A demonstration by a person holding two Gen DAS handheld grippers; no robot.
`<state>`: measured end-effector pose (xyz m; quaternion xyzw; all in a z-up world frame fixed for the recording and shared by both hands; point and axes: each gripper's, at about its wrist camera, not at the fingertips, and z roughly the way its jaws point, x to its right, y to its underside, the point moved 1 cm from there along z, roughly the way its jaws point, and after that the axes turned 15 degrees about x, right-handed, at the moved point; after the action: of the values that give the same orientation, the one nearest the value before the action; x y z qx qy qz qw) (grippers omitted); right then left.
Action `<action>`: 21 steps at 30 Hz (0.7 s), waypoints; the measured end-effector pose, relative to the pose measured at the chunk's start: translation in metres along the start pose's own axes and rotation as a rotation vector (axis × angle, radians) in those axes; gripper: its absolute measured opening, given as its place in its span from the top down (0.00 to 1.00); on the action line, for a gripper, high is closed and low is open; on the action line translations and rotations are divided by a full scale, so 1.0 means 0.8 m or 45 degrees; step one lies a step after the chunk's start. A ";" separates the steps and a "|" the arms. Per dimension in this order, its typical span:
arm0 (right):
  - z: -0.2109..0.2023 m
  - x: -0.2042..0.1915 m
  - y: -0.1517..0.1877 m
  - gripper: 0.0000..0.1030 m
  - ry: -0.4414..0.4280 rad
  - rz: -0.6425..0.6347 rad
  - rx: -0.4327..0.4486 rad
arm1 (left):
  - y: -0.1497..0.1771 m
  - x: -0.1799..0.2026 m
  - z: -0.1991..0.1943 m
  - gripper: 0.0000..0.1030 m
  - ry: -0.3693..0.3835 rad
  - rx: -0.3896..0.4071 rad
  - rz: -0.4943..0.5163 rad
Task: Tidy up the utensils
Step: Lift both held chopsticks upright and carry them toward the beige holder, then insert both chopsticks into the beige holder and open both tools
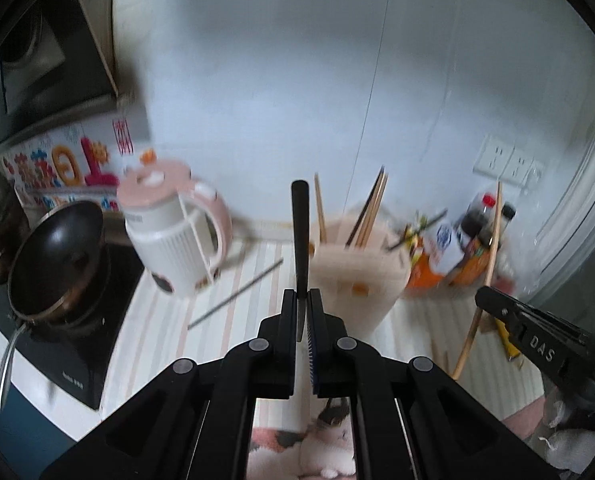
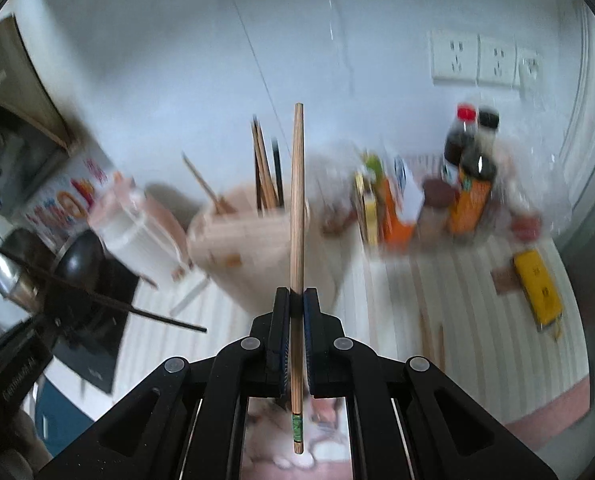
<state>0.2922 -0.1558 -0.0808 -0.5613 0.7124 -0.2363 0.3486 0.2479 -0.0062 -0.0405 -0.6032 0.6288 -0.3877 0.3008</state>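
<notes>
Showing only rightward: yellow box (image 2: 537, 286) on counter (image 2: 477, 320).

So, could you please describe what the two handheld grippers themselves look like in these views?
Both the left gripper and the right gripper are matte black plastic, built as angular linkage arms with round grey pivot pins. The jaws are flat black blocks, with ribbed blue pads lining their inner faces. White "DAS" lettering marks the right gripper's body in the left wrist view. No cables or sleeves show.
</notes>
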 end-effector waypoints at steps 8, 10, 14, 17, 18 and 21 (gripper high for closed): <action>0.004 -0.027 -0.082 0.93 -0.033 -0.001 0.172 | -0.067 0.012 0.002 0.98 0.027 0.101 -0.021; 0.012 -0.031 -0.097 0.93 -0.042 0.009 0.209 | -0.078 0.015 0.007 0.98 0.034 0.114 -0.023; 0.025 -0.038 -0.122 0.93 -0.075 0.052 0.271 | -0.095 0.021 0.026 0.98 0.048 0.114 -0.028; 0.037 -0.041 -0.137 0.93 -0.090 0.074 0.321 | -0.100 0.026 0.043 0.98 0.050 0.105 -0.022; 0.040 -0.041 -0.140 0.93 -0.089 0.080 0.337 | -0.102 0.028 0.048 0.98 0.049 0.101 -0.020; 0.055 -0.039 -0.148 0.93 -0.089 0.097 0.377 | -0.104 0.029 0.068 0.98 0.050 0.082 -0.021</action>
<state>0.4045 -0.1535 -0.0158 -0.4842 0.6781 -0.3055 0.4609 0.3355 -0.0338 0.0037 -0.5907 0.6168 -0.4218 0.3044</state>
